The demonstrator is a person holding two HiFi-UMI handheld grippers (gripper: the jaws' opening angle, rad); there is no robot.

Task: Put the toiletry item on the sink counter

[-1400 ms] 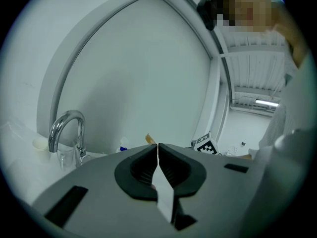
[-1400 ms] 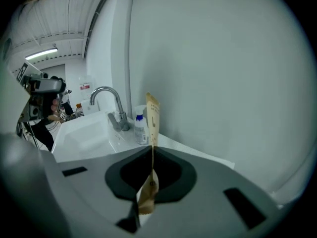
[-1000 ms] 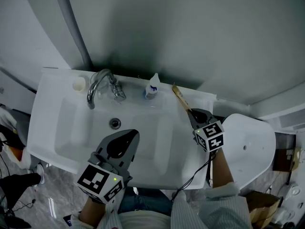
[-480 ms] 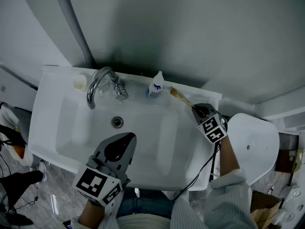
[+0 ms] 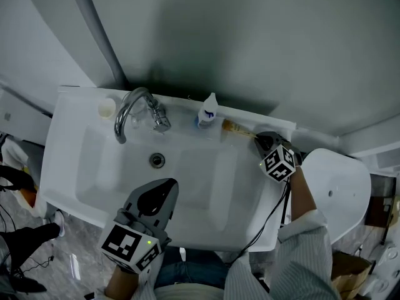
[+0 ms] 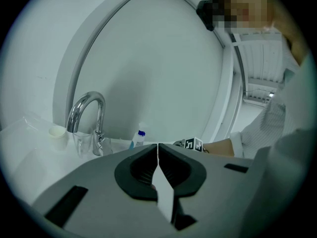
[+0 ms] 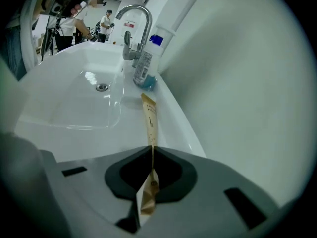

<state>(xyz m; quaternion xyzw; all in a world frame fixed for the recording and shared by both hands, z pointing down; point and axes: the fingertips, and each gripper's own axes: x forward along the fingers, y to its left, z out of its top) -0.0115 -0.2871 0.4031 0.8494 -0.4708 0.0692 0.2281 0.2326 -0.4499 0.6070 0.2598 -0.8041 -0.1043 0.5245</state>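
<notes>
My right gripper (image 7: 151, 150) has its fingers clamped on a long flat tan paper packet (image 7: 149, 119), whose tail is buried between them. Its tip lies over the white sink surface (image 5: 250, 189) near a small blue-capped bottle (image 5: 207, 112); I cannot tell if it touches. My left gripper (image 6: 157, 150) has its fingers together, empty.

Dim, cool light, sharp focus, fisheye-darkened corners

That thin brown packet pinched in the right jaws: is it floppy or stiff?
Probably fairly stiff: the packet juts straight out of the right gripper without drooping. It looks flat and thin, so likely light, and unlikely to roll on the counter.
</notes>
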